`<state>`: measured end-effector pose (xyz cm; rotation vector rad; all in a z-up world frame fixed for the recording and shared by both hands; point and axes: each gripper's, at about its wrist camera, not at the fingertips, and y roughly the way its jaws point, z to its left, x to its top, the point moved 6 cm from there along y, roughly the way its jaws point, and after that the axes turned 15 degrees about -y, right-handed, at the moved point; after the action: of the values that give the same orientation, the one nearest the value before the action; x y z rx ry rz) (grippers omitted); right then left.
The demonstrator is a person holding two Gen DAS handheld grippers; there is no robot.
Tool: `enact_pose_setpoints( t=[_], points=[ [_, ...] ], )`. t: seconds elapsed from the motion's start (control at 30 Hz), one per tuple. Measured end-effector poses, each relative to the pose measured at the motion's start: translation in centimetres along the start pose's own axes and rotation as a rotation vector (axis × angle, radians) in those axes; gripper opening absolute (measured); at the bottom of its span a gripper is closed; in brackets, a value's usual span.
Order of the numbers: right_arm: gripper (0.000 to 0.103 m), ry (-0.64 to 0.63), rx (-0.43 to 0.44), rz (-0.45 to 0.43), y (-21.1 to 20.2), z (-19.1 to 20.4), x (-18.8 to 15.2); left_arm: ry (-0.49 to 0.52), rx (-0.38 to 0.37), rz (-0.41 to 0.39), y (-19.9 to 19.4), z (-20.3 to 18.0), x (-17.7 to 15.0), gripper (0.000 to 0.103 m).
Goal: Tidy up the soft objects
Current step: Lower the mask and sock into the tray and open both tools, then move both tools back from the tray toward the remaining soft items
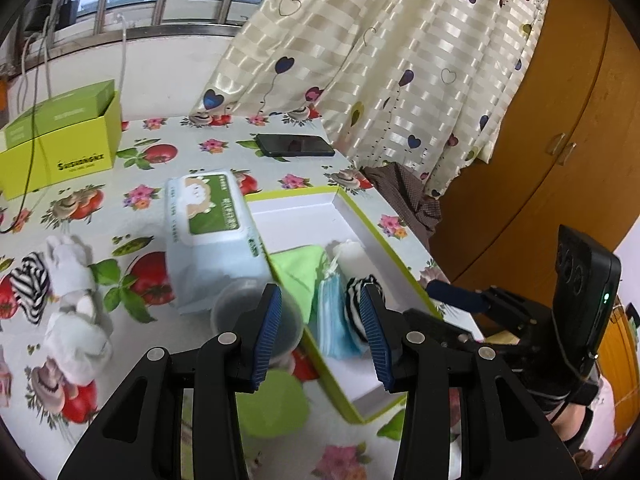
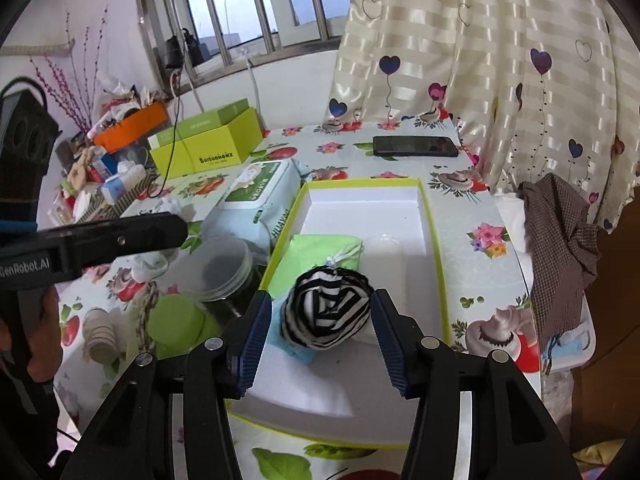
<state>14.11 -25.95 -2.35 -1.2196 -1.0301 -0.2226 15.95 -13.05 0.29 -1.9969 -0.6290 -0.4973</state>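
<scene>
Striped sock roll [image 2: 326,308], black and white, lies inside the shallow green-rimmed box [image 2: 434,240], resting partly on a blue face mask [image 1: 332,320] and just beside a folded green cloth [image 2: 316,250] and a white roll [image 2: 384,252]. Right gripper [image 2: 320,328] stands with its jaws spread to either side of the roll, the blue pads clear of the fabric, so the roll sits free in the box. Left gripper [image 1: 322,332] is likewise wide and holds nothing; it hangs over the near edge of the box, with a lidded plastic jar [image 1: 256,320] under its left finger.

Step in hand, as judged: release and withdrawal after placing. To do it well, the right gripper should back straight out along its own line, keeping both pads off the roll so that it neither unrolls nor drags the mask. The next pick would reasonably fall to the left gripper: a second striped sock [image 1: 30,284] and the white socks [image 1: 74,300] lie loose on the flowered tablecloth [image 1: 192,144], beyond the wipes pack [image 1: 212,236].

Hard to make out: the loose socks are blurred, and their number cannot be told. The mask is largely covered by the roll. The near corner of the box is cut off by the gripper bodies in both views.
</scene>
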Motion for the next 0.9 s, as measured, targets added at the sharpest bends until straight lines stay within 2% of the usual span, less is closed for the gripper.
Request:
enact_pose_setpoints(
  t=[0.6,0.9],
  points=[
    [0.056,-0.099,0.033,-0.03,-2.4,6.6,1.3,-0.041,0.06,-0.054,-4.6,3.9,-3.5,0.042],
    [0.056,-0.156,0.082,-0.038,-2.3,9.4,1.8,-0.061,0.131,-0.096,-6.2,6.8,-4.8,0.042]
  ],
)
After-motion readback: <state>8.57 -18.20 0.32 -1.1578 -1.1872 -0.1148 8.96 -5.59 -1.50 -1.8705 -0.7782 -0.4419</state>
